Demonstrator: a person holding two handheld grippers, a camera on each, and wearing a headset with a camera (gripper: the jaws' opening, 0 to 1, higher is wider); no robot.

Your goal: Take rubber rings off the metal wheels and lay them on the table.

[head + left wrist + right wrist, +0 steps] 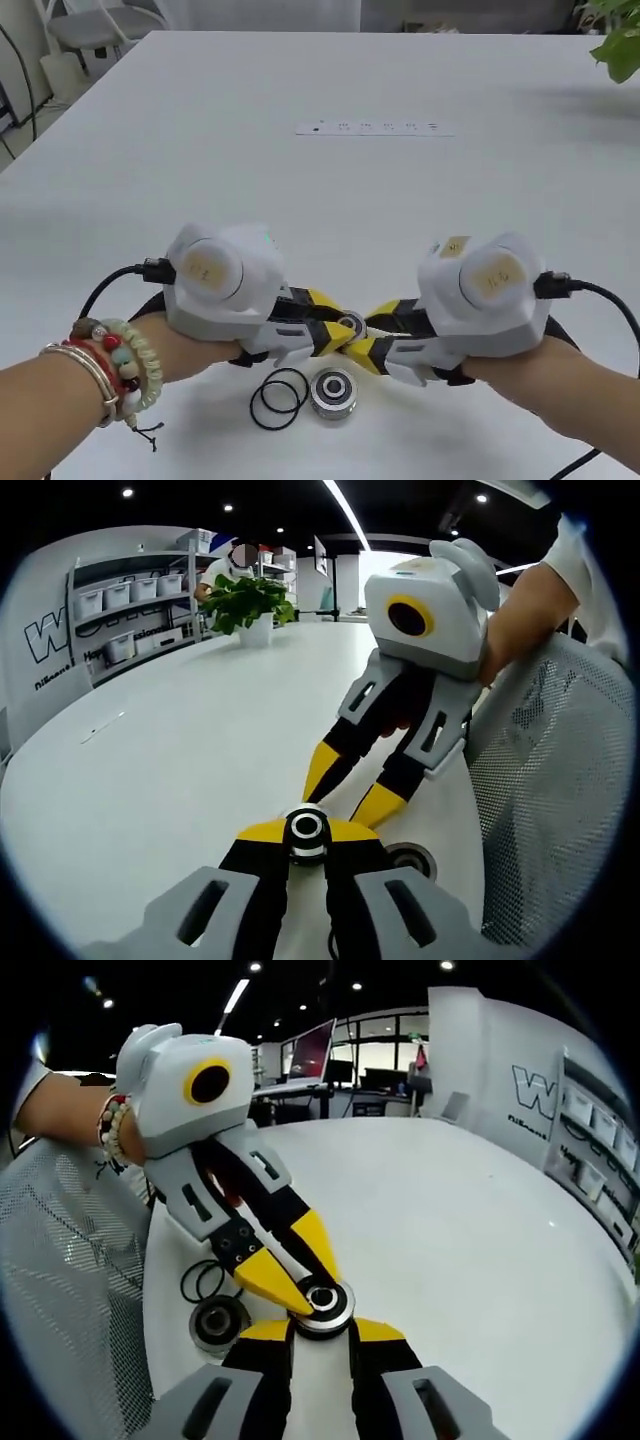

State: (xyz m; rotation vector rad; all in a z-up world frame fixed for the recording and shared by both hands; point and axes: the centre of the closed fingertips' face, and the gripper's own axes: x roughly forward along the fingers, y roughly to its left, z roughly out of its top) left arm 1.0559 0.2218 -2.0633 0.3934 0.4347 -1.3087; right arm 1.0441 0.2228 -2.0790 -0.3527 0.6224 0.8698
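Rubber rings (279, 398) beside loose wheel (333, 392)

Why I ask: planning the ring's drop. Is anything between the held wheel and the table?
Partly: a second wheel and two rings lie on the table just on the person's side of the held wheel. The table on its far side is bare.

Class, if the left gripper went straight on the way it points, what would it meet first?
Probably the right gripper: its yellow tips sit just beyond the small metal wheel held by the left gripper.
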